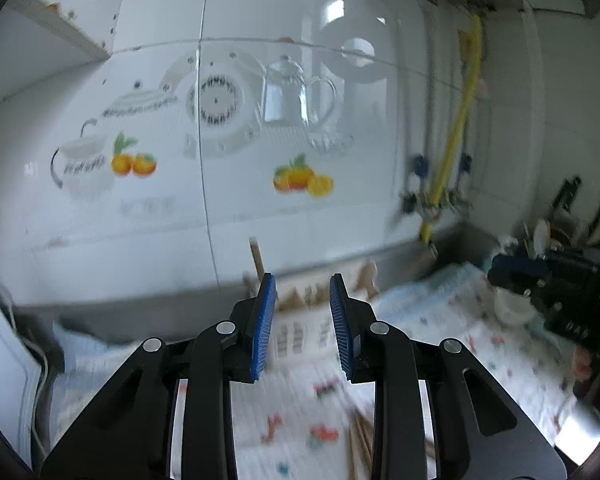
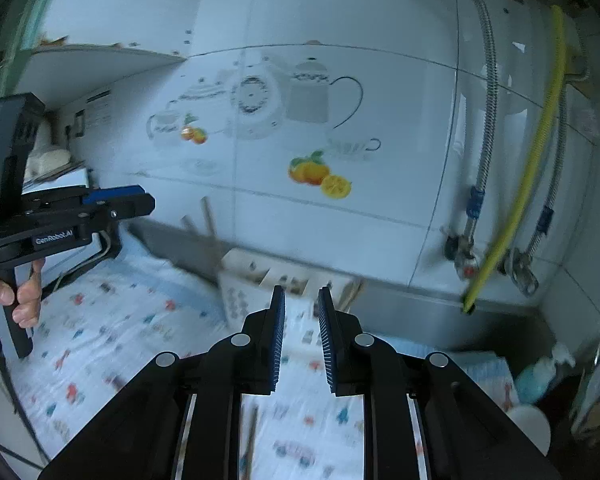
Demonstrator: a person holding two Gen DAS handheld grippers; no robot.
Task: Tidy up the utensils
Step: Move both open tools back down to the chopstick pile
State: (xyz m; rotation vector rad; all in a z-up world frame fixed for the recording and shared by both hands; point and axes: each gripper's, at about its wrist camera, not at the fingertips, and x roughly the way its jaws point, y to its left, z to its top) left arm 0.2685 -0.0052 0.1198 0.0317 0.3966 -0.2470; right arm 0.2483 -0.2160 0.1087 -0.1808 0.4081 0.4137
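A white patterned utensil holder [image 1: 300,330] stands against the tiled wall, with wooden sticks [image 1: 257,258] poking up from its left end. My left gripper [image 1: 303,280] hovers just before it, open, with nothing between the blue pads. Wooden chopsticks [image 1: 360,440] lie on the patterned cloth [image 1: 284,412] beneath it. In the right wrist view, my right gripper [image 2: 302,292] is also open and empty, facing the same holder [image 2: 256,284]. A thin utensil [image 2: 252,432] lies on the cloth under it. The left gripper [image 2: 120,202] shows at the left, held by a hand [image 2: 4,296].
A yellow hose [image 2: 520,200] and metal hoses with valves [image 2: 476,200] run down the wall at the right. A white bowl [image 2: 528,424] and a blue bottle [image 2: 536,380] sit at the right. A white appliance [image 1: 4,360] stands at the left edge.
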